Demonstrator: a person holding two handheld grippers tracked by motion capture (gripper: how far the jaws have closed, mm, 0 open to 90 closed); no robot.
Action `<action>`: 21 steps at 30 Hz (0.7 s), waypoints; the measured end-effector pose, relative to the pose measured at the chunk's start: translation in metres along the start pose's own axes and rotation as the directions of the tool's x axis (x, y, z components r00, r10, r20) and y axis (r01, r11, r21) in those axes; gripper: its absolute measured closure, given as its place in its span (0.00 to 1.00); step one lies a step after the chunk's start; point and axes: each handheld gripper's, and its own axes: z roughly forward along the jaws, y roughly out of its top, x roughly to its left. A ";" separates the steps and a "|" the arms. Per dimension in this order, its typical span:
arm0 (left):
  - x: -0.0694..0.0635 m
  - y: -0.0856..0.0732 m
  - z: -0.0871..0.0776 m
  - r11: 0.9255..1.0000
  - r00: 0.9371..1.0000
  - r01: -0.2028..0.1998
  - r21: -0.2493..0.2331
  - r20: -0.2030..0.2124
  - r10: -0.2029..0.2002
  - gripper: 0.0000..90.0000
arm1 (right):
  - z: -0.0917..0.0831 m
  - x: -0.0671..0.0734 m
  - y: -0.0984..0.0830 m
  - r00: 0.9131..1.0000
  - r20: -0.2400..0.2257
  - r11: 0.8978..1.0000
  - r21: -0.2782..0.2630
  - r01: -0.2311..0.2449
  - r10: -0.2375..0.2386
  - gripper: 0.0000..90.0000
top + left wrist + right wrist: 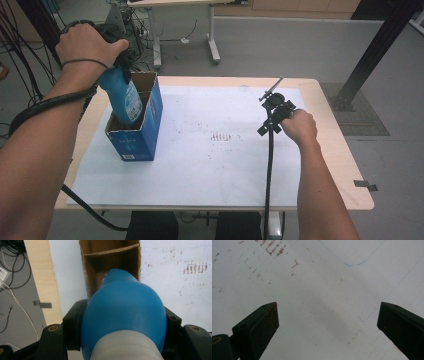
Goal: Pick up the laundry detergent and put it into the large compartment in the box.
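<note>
overhead, left tongs (122, 340) clamp a blue bottle (121, 97), label unreadable, in a box (134, 135); right tongs (328, 327) gape wide.

The right gripper (328, 327) hangs over a white sheet (319, 285), its two black jaws rising at 7 and 4 o'clock, wide apart with nothing between them. Brown specks (274, 250) dot the sheet toward 11 o'clock, and a thin blue line (352, 264) curves near 1 o'clock.
</note>
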 end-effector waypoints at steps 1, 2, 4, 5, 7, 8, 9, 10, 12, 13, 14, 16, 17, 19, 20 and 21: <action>0.001 0.001 0.004 1.000 1.000 0.003 0.005 0.003 -0.003 0.41 | 0.000 0.000 0.000 1.000 0.000 1.000 0.000 0.001 -0.001 0.04; 0.001 0.001 0.004 1.000 1.000 0.003 0.005 0.003 -0.003 0.41 | 0.000 0.000 0.000 1.000 -0.001 1.000 0.000 0.001 -0.001 0.04; 0.001 0.003 0.010 1.000 1.000 -0.001 0.010 0.002 0.001 0.41 | 0.000 0.000 0.000 1.000 0.000 1.000 0.000 0.003 -0.003 0.04; 0.001 0.003 0.013 1.000 1.000 0.000 0.013 0.003 0.000 0.41 | 0.000 0.000 0.000 1.000 0.001 1.000 0.000 0.002 -0.002 0.04; 0.001 0.004 0.017 1.000 1.000 -0.002 0.015 0.001 0.002 0.41 | 0.001 0.000 0.000 1.000 -0.001 1.000 0.001 0.003 -0.003 0.04; 0.001 0.004 0.019 1.000 1.000 0.002 0.015 0.003 -0.002 0.41 | 0.001 0.000 0.000 1.000 -0.001 1.000 0.001 0.002 -0.002 0.04; 0.002 0.005 0.022 1.000 1.000 0.002 0.020 0.002 -0.002 0.41 | 0.001 -0.001 0.000 1.000 -0.001 1.000 0.001 0.003 -0.003 0.04; 0.002 0.006 0.025 1.000 1.000 0.002 0.022 0.005 -0.002 0.41 | 0.001 -0.001 0.000 1.000 -0.002 1.000 0.002 0.003 -0.003 0.04; 0.003 0.006 0.028 1.000 1.000 0.001 0.025 0.004 -0.001 0.41 | 0.001 -0.001 0.000 1.000 -0.003 1.000 0.003 0.000 0.000 0.04; 0.003 0.006 0.030 1.000 1.000 -0.001 0.027 0.005 0.001 0.41 | 0.001 -0.001 0.000 1.000 -0.003 1.000 0.003 0.000 0.000 0.04; 0.003 0.007 0.033 1.000 1.000 -0.002 0.028 0.006 0.002 0.41 | 0.001 -0.001 0.000 1.000 -0.002 1.000 0.004 0.000 0.000 0.04; 0.002 0.009 0.039 0.999 1.000 -0.007 0.038 0.007 0.007 0.41 | 0.001 0.000 0.001 1.000 0.000 1.000 0.006 0.002 -0.002 0.04; 0.002 0.009 0.039 0.999 1.000 -0.007 0.038 0.007 0.007 0.41 | 0.001 0.000 0.001 1.000 0.000 1.000 0.006 0.002 -0.002 0.04; 0.001 0.010 0.043 0.999 1.000 -0.012 0.041 0.004 0.012 0.41 | 0.001 0.000 0.002 1.000 0.002 1.000 0.005 0.006 -0.006 0.04; 0.001 0.010 0.045 0.999 1.000 -0.011 0.043 0.004 0.010 0.41 | 0.001 0.000 0.003 1.000 0.004 1.000 0.009 0.009 -0.009 0.04; -0.001 0.010 0.046 0.999 1.000 -0.012 0.043 -0.001 0.012 0.41 | 0.001 0.000 0.003 1.000 0.004 1.000 0.011 0.009 -0.009 0.04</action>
